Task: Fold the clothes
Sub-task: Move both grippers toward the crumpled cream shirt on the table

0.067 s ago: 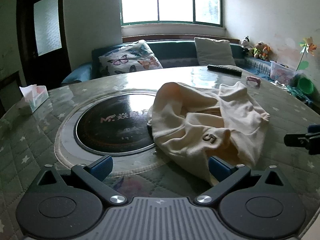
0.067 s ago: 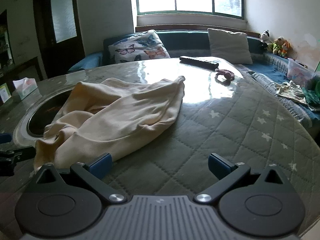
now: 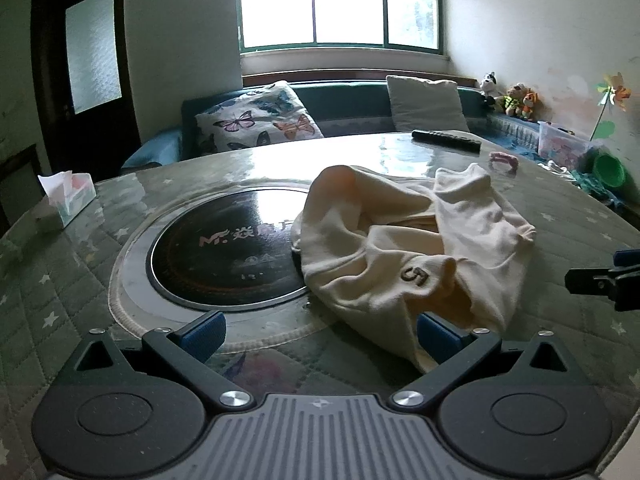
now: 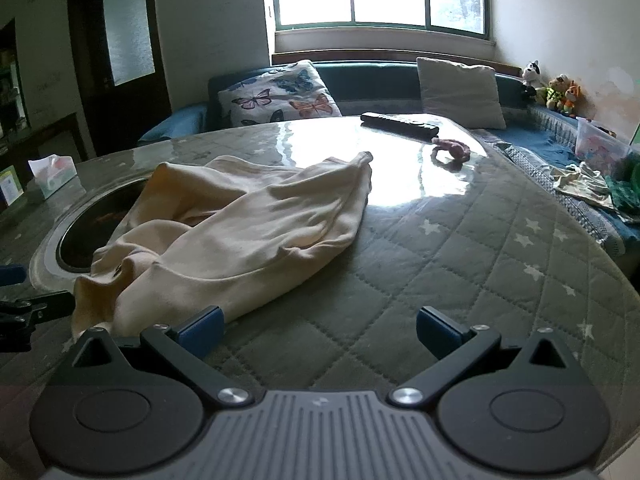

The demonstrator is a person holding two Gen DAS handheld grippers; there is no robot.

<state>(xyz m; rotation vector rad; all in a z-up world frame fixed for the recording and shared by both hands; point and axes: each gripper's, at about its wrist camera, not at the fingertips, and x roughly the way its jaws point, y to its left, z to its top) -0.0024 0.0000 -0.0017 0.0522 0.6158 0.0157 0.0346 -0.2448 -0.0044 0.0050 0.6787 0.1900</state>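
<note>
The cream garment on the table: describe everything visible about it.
The cream garment is a soft, thick-looking knit piece, crumpled in a loose heap and not yet folded. A dark "5" is marked on one bunched fold. It lies on the quilted, star-patterned table cover, its far-left edge overlapping the round black cooktop set into the table. One corner stretches toward the glossy far side. Both open grippers sit at its near edge; the left gripper has cloth against its right finger, but neither grips it.
</note>
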